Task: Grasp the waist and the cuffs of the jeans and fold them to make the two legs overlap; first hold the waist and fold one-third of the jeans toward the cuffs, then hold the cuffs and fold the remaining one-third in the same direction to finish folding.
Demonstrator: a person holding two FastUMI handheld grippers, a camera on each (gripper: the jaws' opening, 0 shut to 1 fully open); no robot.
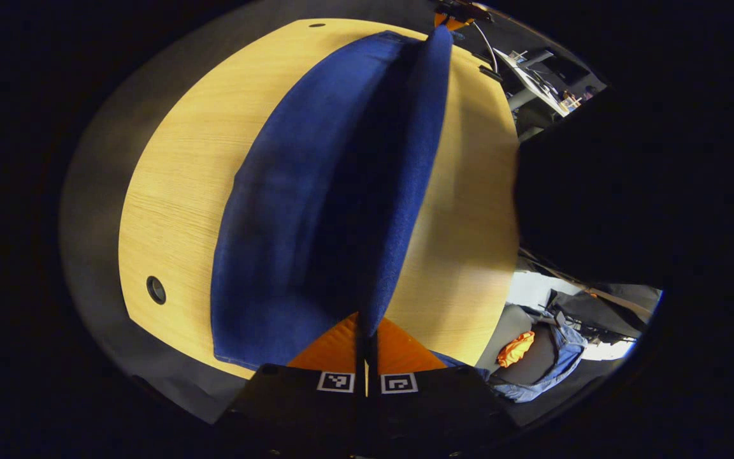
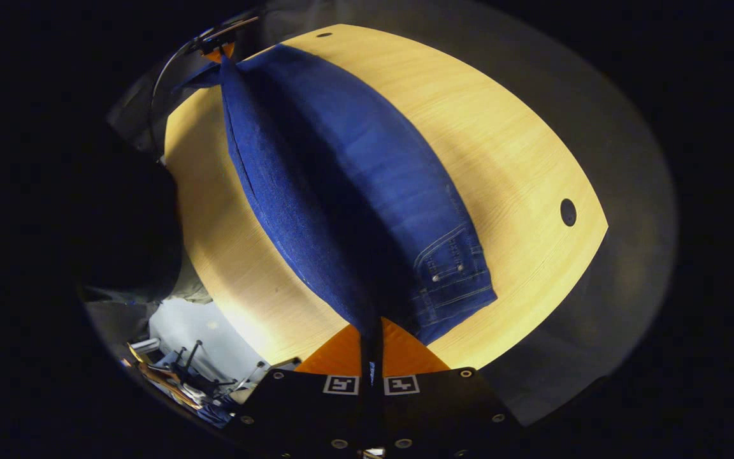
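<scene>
Both tongs closed, as I read it | left gripper [image 1: 367, 331] pinches jeans [image 1: 290, 210] edge | right gripper [image 2: 372, 331] pinches waist end | cloth ridge lifted over table [image 1: 169, 191]

One pair of jeans [image 1: 290, 210], lying at the centre of one wooden surface [image 1: 176, 191] with one edge lifted; two round holes in that surface, one at 8 o'clock [image 1: 156, 290] and one at 12 o'clock [image 1: 316, 25] in the left gripper view; two grippers, the left gripper [image 1: 367, 338] at 6 o'clock in its own view, the right gripper [image 2: 372, 338] at 6 o'clock in its own, each clamped on the denim; two square markers on each gripper.
</scene>
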